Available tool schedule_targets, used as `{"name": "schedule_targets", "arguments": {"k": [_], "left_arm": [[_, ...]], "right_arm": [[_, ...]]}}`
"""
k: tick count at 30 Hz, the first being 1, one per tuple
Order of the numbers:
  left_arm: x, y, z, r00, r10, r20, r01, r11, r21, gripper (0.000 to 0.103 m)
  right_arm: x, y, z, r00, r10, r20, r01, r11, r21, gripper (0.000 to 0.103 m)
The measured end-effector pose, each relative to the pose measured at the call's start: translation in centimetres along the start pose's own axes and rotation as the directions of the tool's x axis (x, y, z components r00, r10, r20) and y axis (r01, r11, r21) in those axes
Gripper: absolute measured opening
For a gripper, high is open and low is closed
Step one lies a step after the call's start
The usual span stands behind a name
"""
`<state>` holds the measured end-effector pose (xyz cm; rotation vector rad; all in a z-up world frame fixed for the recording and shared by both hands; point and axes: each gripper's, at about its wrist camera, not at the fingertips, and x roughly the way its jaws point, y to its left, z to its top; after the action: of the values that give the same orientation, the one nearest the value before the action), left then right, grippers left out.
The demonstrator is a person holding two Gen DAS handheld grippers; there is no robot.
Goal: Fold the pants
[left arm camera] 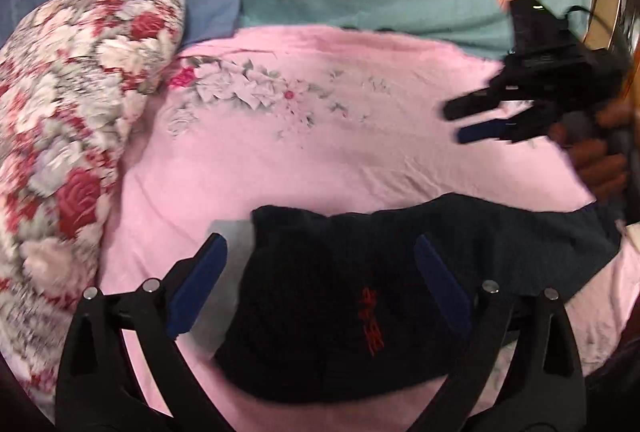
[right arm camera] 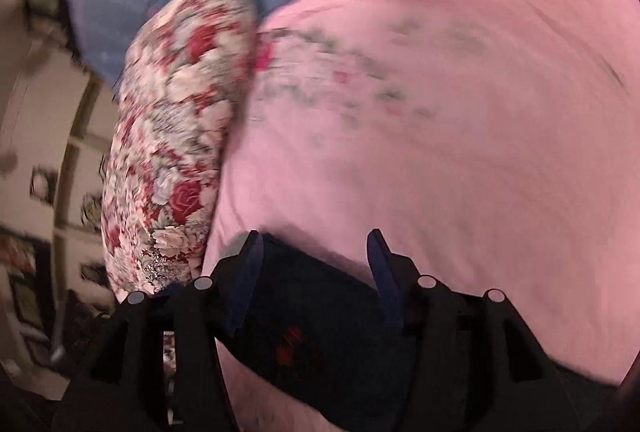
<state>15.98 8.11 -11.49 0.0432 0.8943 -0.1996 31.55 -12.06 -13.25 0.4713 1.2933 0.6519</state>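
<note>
Left wrist view: both jaws spread, empty; I judge the pants (left arm camera: 360, 296) soft, light; pinch a corner.

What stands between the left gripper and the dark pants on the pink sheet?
Nothing visible does. The left gripper is open, and the pants lie directly beyond and between its fingers on the pink sheet. The flowered pillow lies off to the left, clear of the way.

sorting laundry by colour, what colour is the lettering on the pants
Red, on the dark navy pants; clearest in the left wrist view.
</note>
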Motion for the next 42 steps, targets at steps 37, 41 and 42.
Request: {"name": "schedule_targets", "arguments": {"k": [37, 41, 42], "left_arm": [[7.6, -1.5, -3.3, 0.947, 0.215, -0.239, -0.169, 0.965, 0.199, 0.101], [6.2, -1.4, -2.0, 0.955, 0.201, -0.216, -0.16, 0.968, 0.196, 0.101], [5.8, -1.2, -1.7, 0.96, 0.202, -0.195, -0.165, 0.968, 0.188, 0.101]], "right_arm": [[0.1, -8.5, 1.7, 0.975, 0.213, -0.068, -0.205, 0.972, 0.113, 0.064], [-1.0, -3.1, -2.2, 0.994, 0.002, -0.105, -0.02, 0.986, -0.167, 0.063], [-0.6, -2.1, -3.3, 0.995, -0.05, -0.084, 0.03, 0.974, -0.225, 0.062]]}}
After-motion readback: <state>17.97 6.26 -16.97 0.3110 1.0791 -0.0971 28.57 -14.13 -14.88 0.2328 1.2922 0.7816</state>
